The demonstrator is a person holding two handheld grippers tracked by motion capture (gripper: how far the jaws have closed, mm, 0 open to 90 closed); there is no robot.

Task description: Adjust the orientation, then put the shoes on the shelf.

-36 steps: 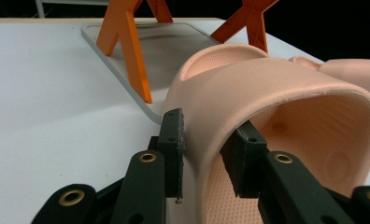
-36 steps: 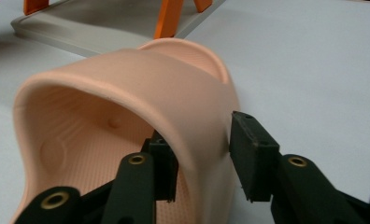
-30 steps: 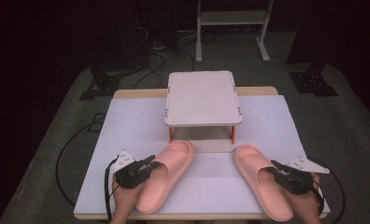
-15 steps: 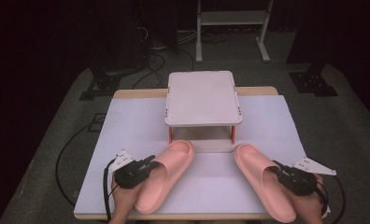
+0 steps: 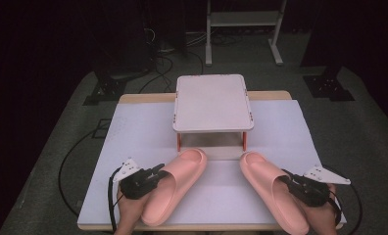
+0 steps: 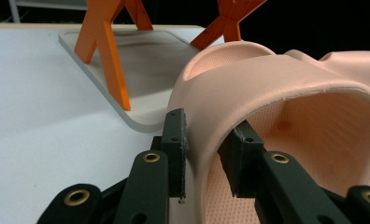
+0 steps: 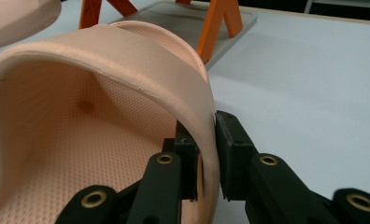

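Two pink slippers lie on the white table, toes pointing at a small shelf. My left gripper (image 5: 155, 175) is shut on the outer side wall of the left slipper (image 5: 175, 188). In the left gripper view its jaws pinch that wall (image 6: 206, 154), one pad outside and one inside the left slipper (image 6: 286, 84). My right gripper (image 5: 292, 183) is shut on the outer wall of the right slipper (image 5: 268, 188). The right gripper view shows the same pinch (image 7: 206, 156) on the right slipper (image 7: 103, 93). I cannot tell whether either slipper is lifted off the table.
A small shelf (image 5: 212, 103) with a white top and orange legs (image 6: 103, 46) stands at the table's back middle, on a grey base plate (image 6: 141, 60) just past the slippers' toes. The table's front edge runs close under both hands. Cables trail from each gripper.
Very little differs. The right hand and its gripper shifted slightly at the table's right front. Both slippers lie about where they were, still gripped.
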